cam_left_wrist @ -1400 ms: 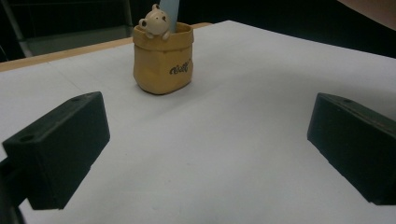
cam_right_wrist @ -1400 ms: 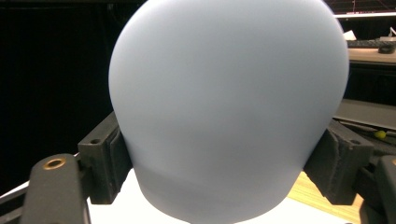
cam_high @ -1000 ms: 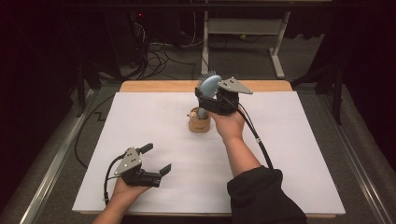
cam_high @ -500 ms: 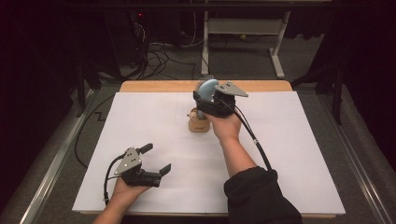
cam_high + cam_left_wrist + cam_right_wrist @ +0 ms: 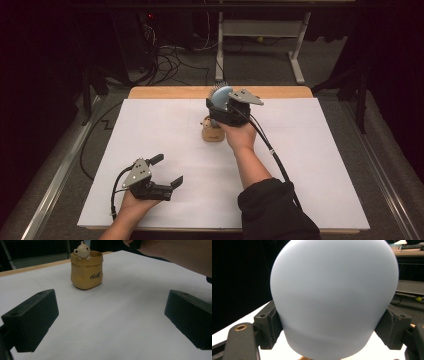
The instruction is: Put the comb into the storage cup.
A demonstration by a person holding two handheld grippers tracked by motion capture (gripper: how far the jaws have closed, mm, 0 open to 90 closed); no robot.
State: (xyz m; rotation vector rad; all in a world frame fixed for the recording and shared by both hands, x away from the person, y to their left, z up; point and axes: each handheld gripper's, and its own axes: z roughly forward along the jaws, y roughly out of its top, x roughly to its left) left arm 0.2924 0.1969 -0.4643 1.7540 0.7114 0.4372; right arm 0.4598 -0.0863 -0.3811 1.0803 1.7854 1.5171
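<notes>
my right gripper (image 5: 223, 98) drifted a bit toward the desk's (image 5: 320, 165) far edge | jaws clamped on the pale blue dome (image 5: 334, 297) over the bear pot (image 5: 86, 269) | left gripper (image 5: 167, 171) sat wide open near the front-left corner

Left gripper (image 5: 110, 322) low over the white bench (image 5: 130, 302), jaws spread wide, nothing between them. Far ahead, left of centre: tan sack-shaped pot (image 5: 86, 270) upright, small cream bear figure (image 5: 82, 250) at its rim. Person's hand (image 5: 175, 253) at upper right.
</notes>
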